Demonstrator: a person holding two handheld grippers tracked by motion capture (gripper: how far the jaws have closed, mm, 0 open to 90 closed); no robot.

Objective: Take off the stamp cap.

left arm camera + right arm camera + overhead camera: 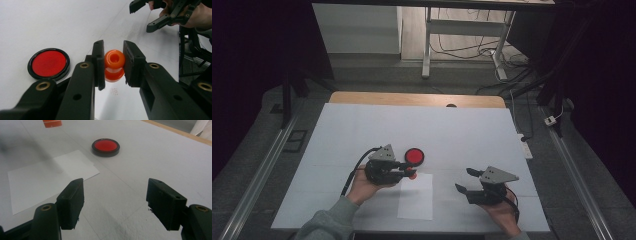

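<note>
Orange stamp (114,65) upright, axis vertical, pinched by left tongs (113,66); right tongs (115,202) spread.

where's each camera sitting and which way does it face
High view: above the person's side, looking forward and down on the white table; forearms, left gripper, right gripper.
Left gripper view: rides the left gripper, looking along its jaws shut on the orange plastic stamp; right gripper beyond.
Right gripper view: rides the open right gripper, facing the white paper sheet.
Shared: the round black-rimmed red ink pad.
</note>
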